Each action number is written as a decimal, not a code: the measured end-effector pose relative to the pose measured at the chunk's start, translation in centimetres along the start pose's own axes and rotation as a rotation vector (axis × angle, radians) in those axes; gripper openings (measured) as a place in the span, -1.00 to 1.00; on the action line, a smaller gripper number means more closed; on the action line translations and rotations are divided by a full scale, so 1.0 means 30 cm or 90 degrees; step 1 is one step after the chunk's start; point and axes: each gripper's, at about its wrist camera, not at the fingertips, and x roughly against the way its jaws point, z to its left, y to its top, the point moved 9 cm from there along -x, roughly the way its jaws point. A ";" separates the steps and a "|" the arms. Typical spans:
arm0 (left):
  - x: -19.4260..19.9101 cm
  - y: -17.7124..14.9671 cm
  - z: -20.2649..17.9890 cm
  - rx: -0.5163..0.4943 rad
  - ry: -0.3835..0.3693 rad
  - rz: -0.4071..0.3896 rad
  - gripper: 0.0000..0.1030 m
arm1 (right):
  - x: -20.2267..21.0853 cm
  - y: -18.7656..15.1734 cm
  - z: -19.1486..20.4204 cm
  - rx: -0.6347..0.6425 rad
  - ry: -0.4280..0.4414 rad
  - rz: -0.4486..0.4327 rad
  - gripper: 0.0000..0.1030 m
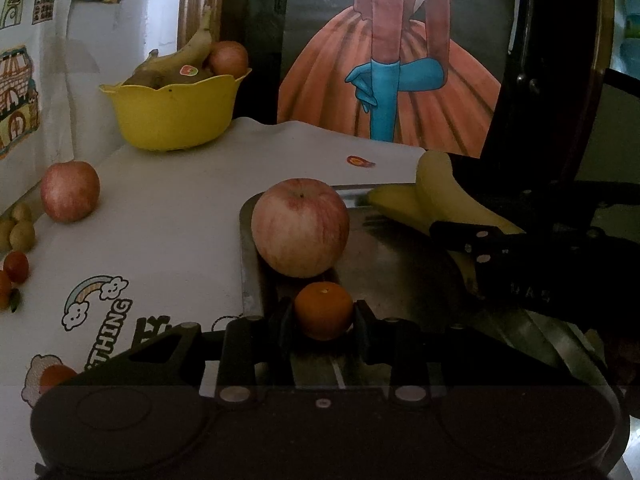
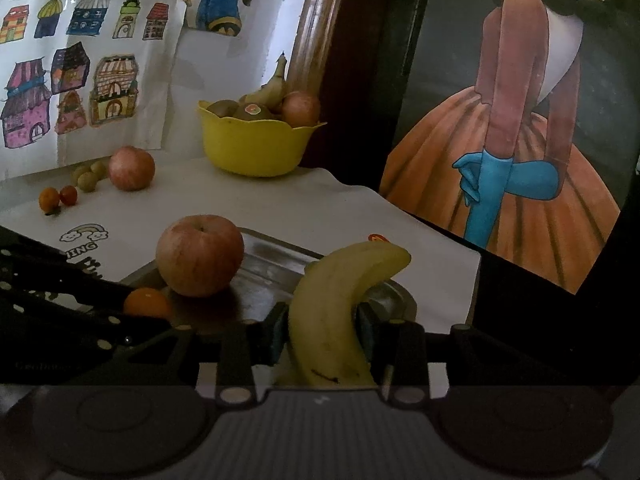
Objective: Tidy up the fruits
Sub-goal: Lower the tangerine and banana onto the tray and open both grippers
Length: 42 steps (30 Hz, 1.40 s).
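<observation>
**Fruit on the steel tray, a gripper at each piece**

The left gripper (image 1: 324,316) had its jaws on either side of a small round orange (image 1: 324,310), smooth and bright, sitting at the near end of a metal tray (image 1: 250,280); the pads looked to touch its sides. The right gripper (image 2: 322,332) had its jaws around a yellow banana (image 2: 340,320), faintly speckled with a dark scuff near its lower end; whether the pads pressed on it could not be told.

A large red-streaked apple (image 1: 300,228) stood on the tray directly beyond the orange, touching or just short of it. A second apple (image 1: 70,192) lay well apart on the white printed cloth (image 1: 172,208), near small pale fruits (image 1: 20,226) and cherry tomatoes (image 1: 16,266). A yellow bowl (image 1: 172,116) with fruit stood at the back.

The banana's long axis ran away from the right gripper, curving over the tray's far rim, tip pointing toward the painted picture (image 2: 500,160).
</observation>
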 end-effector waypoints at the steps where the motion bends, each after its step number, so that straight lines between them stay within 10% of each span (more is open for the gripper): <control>1: 0.002 -0.001 -0.003 0.000 -0.001 0.000 -0.29 | 0.000 0.000 -0.001 0.002 -0.002 0.000 -0.10; 42: 0.486 -0.009 0.243 0.114 0.073 -0.150 0.98 | 0.347 0.048 0.214 -0.006 0.041 -0.079 1.00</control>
